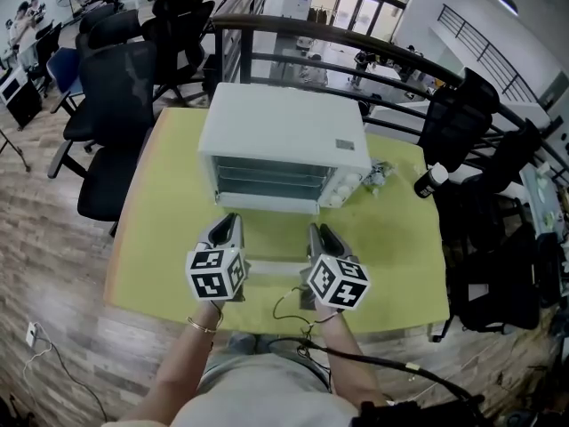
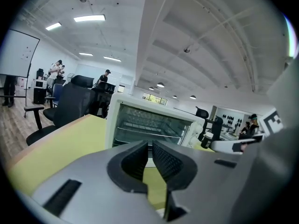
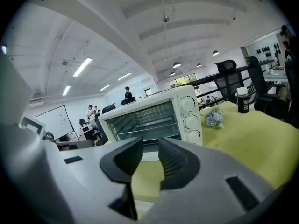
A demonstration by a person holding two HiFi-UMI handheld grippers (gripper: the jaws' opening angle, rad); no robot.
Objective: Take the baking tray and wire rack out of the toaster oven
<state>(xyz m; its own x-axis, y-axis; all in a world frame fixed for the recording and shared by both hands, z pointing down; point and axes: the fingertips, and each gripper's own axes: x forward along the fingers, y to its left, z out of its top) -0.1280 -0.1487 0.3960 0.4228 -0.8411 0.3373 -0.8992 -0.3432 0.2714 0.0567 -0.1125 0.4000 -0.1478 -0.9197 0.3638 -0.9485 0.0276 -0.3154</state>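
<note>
Approach step: left gripper (image 1: pixel 233 223) closed, right gripper (image 1: pixel 318 232) slightly apart, both empty, at oven's (image 1: pixel 283 145) 6 o'clock; next, reach inside.

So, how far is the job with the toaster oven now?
Done: nothing yet; the wire rack is inside the toaster oven. In hand: nothing; left gripper shut, right gripper open, both empty, in front of the oven. Left: taking out the rack and the baking tray, not made out here.

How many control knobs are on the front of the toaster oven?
3, stacked down the right side of the front of the toaster oven: top knob, middle knob, bottom knob. None appears hidden.
</note>
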